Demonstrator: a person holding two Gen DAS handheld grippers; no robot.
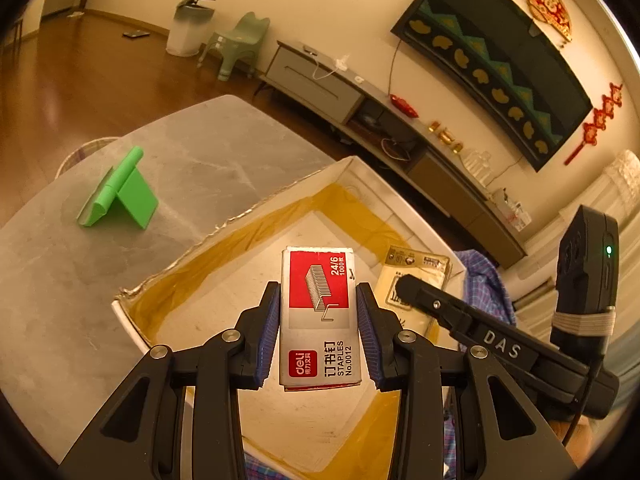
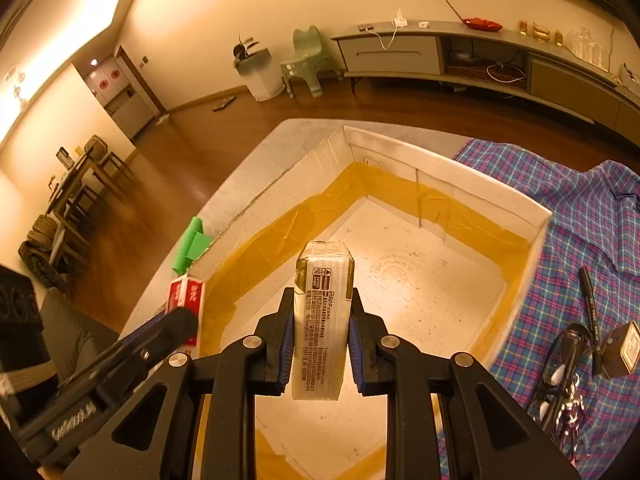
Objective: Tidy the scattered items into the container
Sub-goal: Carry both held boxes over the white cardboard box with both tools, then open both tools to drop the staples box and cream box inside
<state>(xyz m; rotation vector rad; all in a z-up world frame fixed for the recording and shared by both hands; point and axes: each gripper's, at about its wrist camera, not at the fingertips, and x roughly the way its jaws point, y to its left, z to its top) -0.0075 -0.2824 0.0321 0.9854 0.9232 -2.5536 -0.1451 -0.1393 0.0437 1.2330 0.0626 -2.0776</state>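
Two tools hang over the open white box [image 2: 536, 220] with yellow tape round its inner walls: the left tool [image 1: 318, 312] pinches a red-and-white staples box [image 1: 320, 320], the right tool [image 2: 320, 336] squeezes a clear-wrapped pack [image 2: 322, 320], both held above the box floor. A green stand [image 1: 120, 196] sits apart on the grey marble desk [image 1: 60, 264], while a pen [image 2: 590, 300], glasses [image 2: 560, 364] and a small dark box [image 2: 622, 350] lie on the plaid cloth [image 2: 580, 200] beside the box. Behind runs brown wood floor, a long low cabinet [image 2: 420, 52] and a pale green chair [image 2: 306, 60].

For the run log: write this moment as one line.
left gripper: shut on staples box | right gripper: shut on clear packet | both above white container | nothing released
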